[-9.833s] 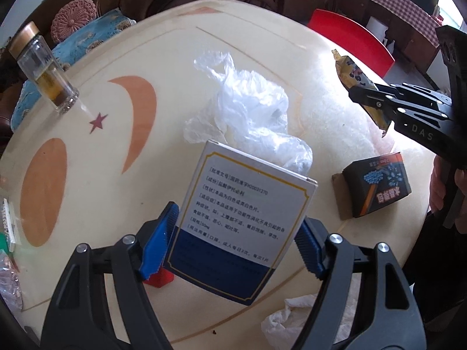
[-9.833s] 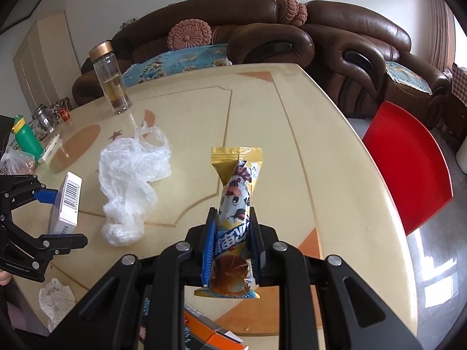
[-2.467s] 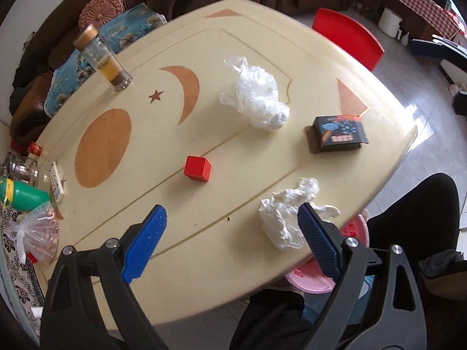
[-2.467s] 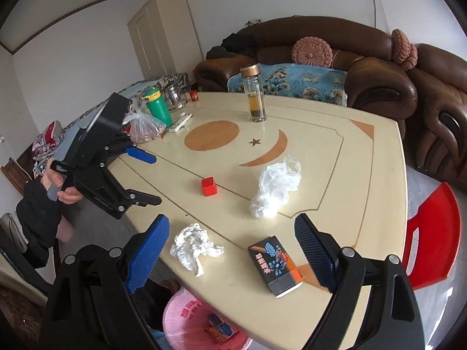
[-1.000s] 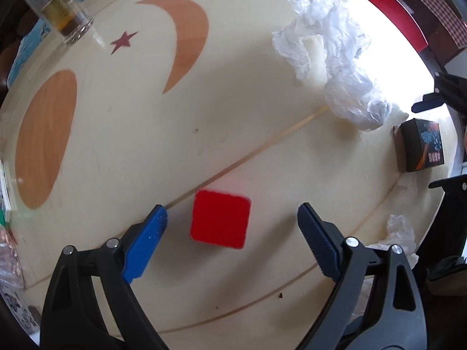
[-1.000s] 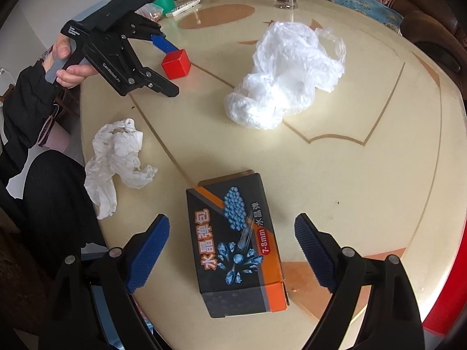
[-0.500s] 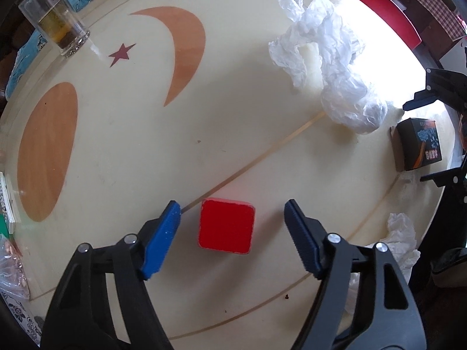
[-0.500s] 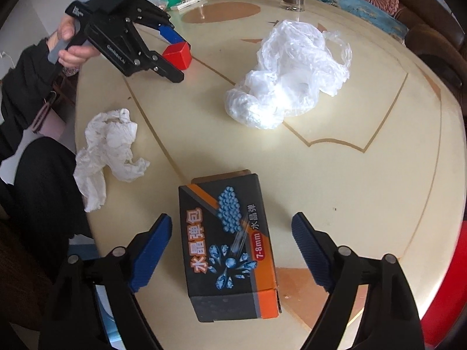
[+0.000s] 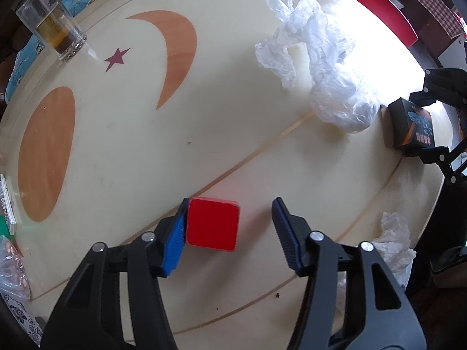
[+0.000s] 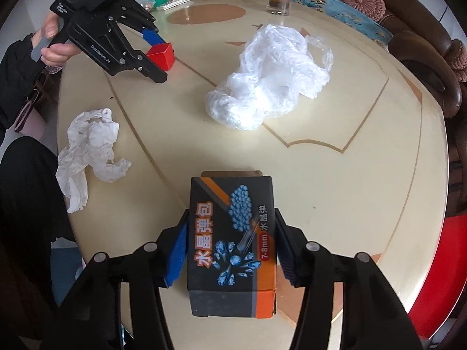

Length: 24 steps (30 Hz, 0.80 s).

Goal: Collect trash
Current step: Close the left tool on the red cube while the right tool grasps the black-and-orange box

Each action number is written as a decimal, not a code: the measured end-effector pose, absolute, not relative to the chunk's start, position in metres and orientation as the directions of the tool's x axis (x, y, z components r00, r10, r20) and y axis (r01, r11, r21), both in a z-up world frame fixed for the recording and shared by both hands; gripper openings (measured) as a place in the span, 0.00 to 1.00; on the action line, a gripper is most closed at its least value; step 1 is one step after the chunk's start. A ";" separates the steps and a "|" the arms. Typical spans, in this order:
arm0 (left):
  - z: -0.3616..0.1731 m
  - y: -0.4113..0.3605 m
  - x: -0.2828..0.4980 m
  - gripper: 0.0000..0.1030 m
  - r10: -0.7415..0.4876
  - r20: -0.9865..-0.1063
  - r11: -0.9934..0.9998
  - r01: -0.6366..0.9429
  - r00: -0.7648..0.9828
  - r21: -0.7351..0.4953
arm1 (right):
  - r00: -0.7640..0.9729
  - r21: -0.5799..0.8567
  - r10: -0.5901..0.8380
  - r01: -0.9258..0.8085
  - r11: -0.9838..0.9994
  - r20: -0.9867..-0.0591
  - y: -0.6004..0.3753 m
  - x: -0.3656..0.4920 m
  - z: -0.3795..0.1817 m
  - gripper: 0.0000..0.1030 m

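Closing both claws at once, I have a piece of trash between the jaws of each. My left claw [image 9: 227,233] points almost straight down at the red cube [image 9: 212,224], which sits on the table [image 9: 122,151] between the blue pads: the left pad lies against the cube's side, while a clear gap separates the right pad from it, so the jaws have just been closing but do not yet grip. I judge the cube sits off-centre because I came down slightly to one side; the last bit of closing should slide it or pinch it. My right claw [image 10: 230,250] has also just been closing, around the black box [image 10: 232,245], which lies flat with its printed face up and its long axis running away from me. Both pads stand along its long sides and look to be touching or nearly so; I cannot tell for certain that they press. Taking the box across its narrow width makes sense, since its length would not fit between the jaws. Beyond the box, further from my right claw, the plastic bag [image 10: 268,78] lies loose, and to the left the crumpled tissue [image 10: 90,145] hangs over the table edge, both left for later. The tea glass [image 9: 49,20] stands far ahead of my left claw, well apart, and I judge it is not trash.
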<state>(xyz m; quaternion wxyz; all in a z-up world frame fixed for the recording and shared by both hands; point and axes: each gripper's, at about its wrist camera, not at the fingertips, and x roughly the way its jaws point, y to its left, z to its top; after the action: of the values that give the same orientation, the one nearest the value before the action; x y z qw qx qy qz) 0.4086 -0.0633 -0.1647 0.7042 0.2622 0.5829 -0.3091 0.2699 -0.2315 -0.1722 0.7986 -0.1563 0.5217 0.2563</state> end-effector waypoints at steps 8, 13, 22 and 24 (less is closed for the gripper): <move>-0.163 -0.061 0.408 0.29 -0.126 -0.984 0.694 0.720 0.128 0.005 | 0.374 0.018 0.234 -0.499 0.866 -0.897 -0.239 0.270 -0.170 0.50; -0.162 -0.059 0.405 0.29 -0.098 -0.982 0.704 0.709 0.162 0.047 | 0.422 0.019 0.213 -0.420 0.907 -0.881 -0.243 0.271 -0.165 0.50; -0.134 -0.053 0.388 0.29 -0.126 -0.965 0.745 0.665 0.229 0.061 | 0.514 -0.051 0.130 -0.323 0.945 -0.848 -0.237 0.262 -0.136 0.50; -0.121 -0.044 0.381 0.29 -0.132 -0.961 0.753 0.655 0.241 0.061 | 0.534 -0.059 0.119 -0.304 0.951 -0.837 -0.237 0.258 -0.128 0.50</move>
<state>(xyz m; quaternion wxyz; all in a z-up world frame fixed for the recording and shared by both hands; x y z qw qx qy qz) 0.3805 -0.0436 -0.1207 0.7521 0.2343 0.5577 -0.2617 0.2578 -0.2368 -0.1282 0.8703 -0.0990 0.4670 0.1213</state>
